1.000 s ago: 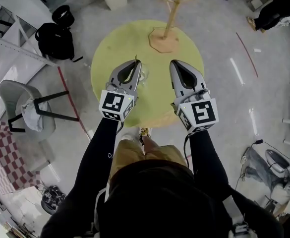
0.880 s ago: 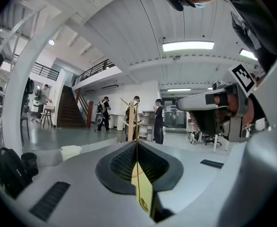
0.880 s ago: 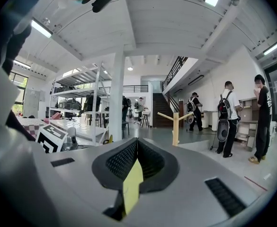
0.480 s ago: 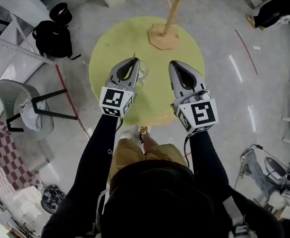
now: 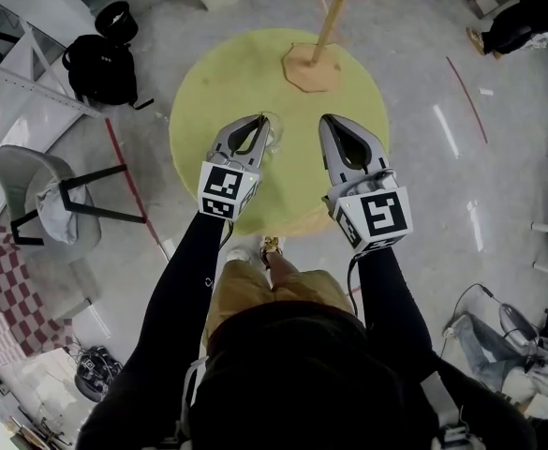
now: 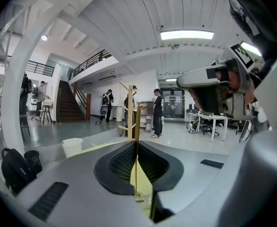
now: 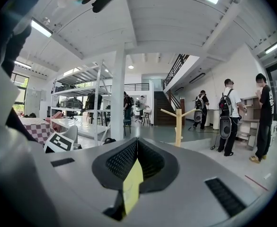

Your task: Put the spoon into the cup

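Left tool (image 5: 258, 120) pinches slim gold spoon (image 6: 137, 126); clear glass cup (image 5: 272, 139) beneath.

Glossy grey floor (image 5: 423, 186), grey chair (image 5: 25, 181), staircase (image 6: 68, 107), perhaps mezzanine (image 6: 93, 60)

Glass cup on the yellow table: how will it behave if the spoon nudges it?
The cup looks like clear glass, so it is probably light and breakable. It stands free on the yellow table, so a sideways knock from the spoon in the left tongs might slide or tip it.
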The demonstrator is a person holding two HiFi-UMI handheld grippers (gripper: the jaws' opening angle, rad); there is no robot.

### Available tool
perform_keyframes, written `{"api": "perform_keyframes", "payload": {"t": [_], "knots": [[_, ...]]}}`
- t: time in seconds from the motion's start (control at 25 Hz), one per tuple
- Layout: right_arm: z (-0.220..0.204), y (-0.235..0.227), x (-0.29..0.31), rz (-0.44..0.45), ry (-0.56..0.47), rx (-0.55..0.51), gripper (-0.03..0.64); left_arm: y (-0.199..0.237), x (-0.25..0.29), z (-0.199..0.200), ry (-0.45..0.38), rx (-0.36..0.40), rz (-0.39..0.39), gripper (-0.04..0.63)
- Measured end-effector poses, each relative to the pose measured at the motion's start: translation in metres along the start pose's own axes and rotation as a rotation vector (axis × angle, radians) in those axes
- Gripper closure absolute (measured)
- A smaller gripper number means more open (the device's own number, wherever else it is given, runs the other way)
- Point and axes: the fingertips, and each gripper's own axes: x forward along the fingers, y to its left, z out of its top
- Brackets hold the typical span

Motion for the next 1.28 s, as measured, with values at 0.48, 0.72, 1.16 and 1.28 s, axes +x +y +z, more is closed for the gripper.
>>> {"api": "perform_keyframes", "payload": {"t": [0.48,0.72,1.16,1.28], "knots": [[0.002,-0.002,-0.001,-0.01,-0.014,0.009,0.591,-0.001,-0.006,-0.022,0.056,-0.007,-0.002,0.575],[0.0,0.0,0.002,-0.005,-0.007,0.009,0.591,0.0,-0.006,-0.027,0.072,-0.002,0.003,0.575],[-0.001,0.005,0.007,0.007,-0.003,0.011,0.591,0.009,-0.012,-0.036,0.093,0.0,0.032,0.417],[-0.003,0.005,0.008,0.01,-0.001,0.012,0.591,0.01,-0.012,-0.041,0.106,-0.006,0.042,0.387]]}}
